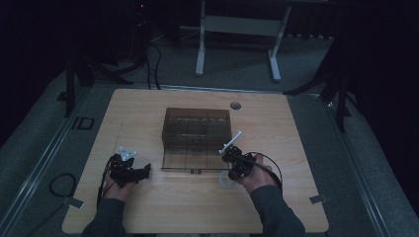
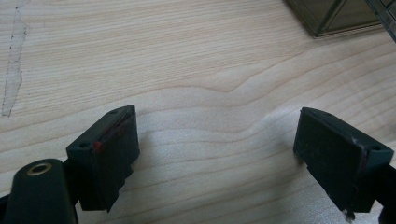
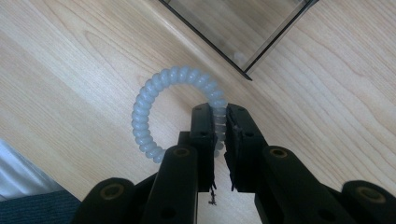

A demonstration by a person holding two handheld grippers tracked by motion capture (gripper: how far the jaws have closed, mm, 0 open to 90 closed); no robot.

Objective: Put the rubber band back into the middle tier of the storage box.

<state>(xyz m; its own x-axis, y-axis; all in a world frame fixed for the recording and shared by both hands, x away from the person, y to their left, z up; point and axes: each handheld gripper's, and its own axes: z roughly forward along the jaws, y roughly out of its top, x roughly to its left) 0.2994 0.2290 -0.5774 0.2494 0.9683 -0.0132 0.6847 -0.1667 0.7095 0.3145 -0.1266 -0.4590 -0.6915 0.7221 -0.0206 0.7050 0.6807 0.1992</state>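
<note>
A pale translucent spiral hair tie lies on the wooden table, just in front of the open drawer of a smoky transparent box. My right gripper is shut on the hair tie, pinching one side of the ring between its black jaws. In the high view that right gripper sits at the drawer's near right corner, with the hair tie under it. My left gripper rests low over the table to the left of the box. In its own view the left gripper is open with bare wood between the jaws.
The box's open drawer has a dark-edged corner close ahead of the right jaws. A strip of clear tape runs along the wood at the left. A round grommet sits near the table's far edge. A desk frame stands beyond.
</note>
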